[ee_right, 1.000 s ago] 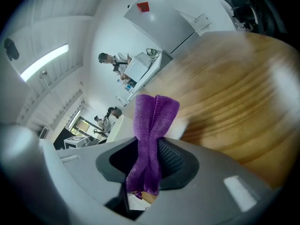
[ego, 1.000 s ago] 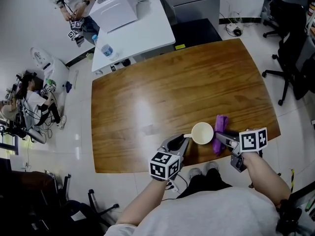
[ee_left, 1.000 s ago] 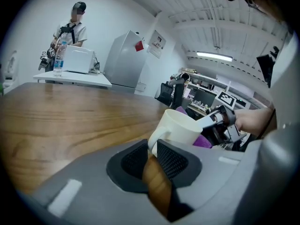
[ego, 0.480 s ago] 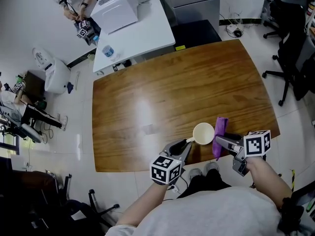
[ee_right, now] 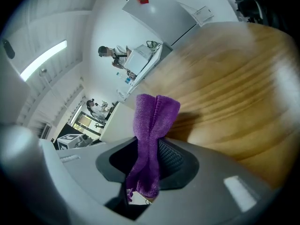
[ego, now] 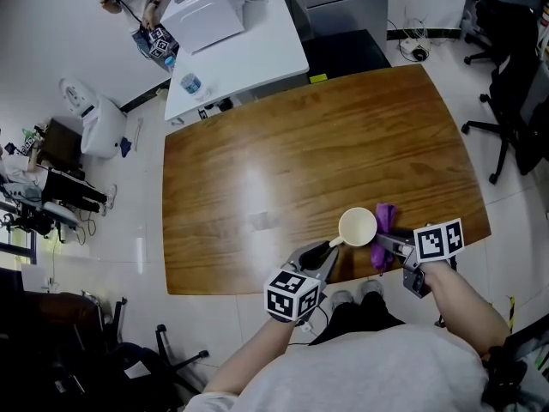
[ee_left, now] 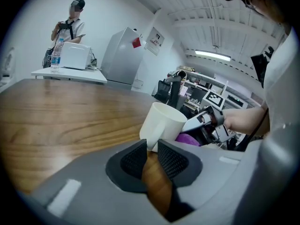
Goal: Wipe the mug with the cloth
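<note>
**A:** Is any writing showing?

**B:** Only patterns. The cube (ego: pixel 292 294) on the left gripper (ee_left: pixel 151 146) and the cube (ego: pixel 438 240) on the right gripper (ee_right: pixel 149 148) are showing black-and-white square markers. A small white label (ee_right: pixel 137 199) is hanging at the lower end of the cloth (ee_right: pixel 151 121), but its print is too small to read.

**A:** What is the left gripper doing?

**B:** Its jaws are opening and standing a narrow way apart. The handle (ego: pixel 335 242) of the mug (ee_left: pixel 163 120) is sitting between their tips, and the dark ribbed pads are seemingly touching it on both sides.

**A:** Where is the mug sitting?

**B:** It is standing upright on the glossy, wood-grained table (ego: pixel 283 161), near the edge closest to the person. It is smooth, white and round, with the cloth just beside it on the right.

**A:** And the right gripper?

**B:** Its jaws are clamping the cloth. The cloth is purple and fuzzy like terry. It is bunching into a folded strip, rising past the jaw tips and trailing down behind the pads.
</note>
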Motion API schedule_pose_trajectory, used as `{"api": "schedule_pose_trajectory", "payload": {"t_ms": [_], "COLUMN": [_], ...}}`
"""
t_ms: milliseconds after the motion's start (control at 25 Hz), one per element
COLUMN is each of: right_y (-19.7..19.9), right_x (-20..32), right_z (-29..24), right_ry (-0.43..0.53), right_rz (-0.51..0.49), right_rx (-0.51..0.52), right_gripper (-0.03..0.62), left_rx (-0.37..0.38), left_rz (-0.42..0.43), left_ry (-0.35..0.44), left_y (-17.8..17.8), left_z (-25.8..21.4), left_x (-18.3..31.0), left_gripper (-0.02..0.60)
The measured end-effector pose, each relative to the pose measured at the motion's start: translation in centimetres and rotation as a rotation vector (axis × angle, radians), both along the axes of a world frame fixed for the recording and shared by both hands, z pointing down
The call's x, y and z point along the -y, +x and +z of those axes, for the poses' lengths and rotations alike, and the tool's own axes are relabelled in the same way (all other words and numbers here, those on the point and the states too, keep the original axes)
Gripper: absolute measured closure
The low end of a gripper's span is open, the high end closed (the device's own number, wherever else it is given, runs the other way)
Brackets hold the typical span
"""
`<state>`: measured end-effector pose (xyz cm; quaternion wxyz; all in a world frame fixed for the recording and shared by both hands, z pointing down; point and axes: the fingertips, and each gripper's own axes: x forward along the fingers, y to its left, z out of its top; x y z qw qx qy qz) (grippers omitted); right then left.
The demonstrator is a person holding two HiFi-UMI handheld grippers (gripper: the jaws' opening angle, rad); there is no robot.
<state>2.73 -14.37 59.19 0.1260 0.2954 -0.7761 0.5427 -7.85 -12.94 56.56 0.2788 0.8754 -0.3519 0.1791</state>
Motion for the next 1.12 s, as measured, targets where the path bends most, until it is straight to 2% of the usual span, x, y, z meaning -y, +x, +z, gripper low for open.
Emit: {"api": "schedule_pose_trajectory", "payload": {"t_ms": [200, 320, 440, 720, 960, 1120], "right_y": [0.2, 0.6, 1.2, 0.9, 0.8, 0.9], "right_x": [-0.2, -0.2, -0.7, -2.5, -2.5, -2.4], "right_z": [-0.1, -1.6, -3.3, -6.5, -5.8, -3.4], "right_ry": [-0.004, 0.025, 0.052, 0.069, 0.06, 0.019], "right_rz": [-0.007, 0.015, 0.032, 0.055, 0.068, 0.068], "right_rx": [0.003, 0.021, 0.05, 0.152, 0.158, 0.112], "right_gripper": [0.468, 0.468, 0.468, 0.468, 0.468, 0.467], "left_rx": [0.0, -0.011, -0.014, -0.014, -0.013, -0.014], "left_rz": [-0.004, -0.008, -0.014, 0.036, 0.06, 0.063], "left_ry": [-0.004, -0.008, -0.008, -0.018, -0.023, -0.025], "left_y": [0.1, 0.1, 0.3, 1.8, 2.9, 3.2], "left_z": [0.1, 0.1, 0.0, -0.1, -0.1, -0.2], "left_x": [-0.3, -0.3, -0.4, -1.8, -2.6, -2.8], "left_gripper": [0.523, 0.522, 0.522, 0.523, 0.523, 0.523]}}
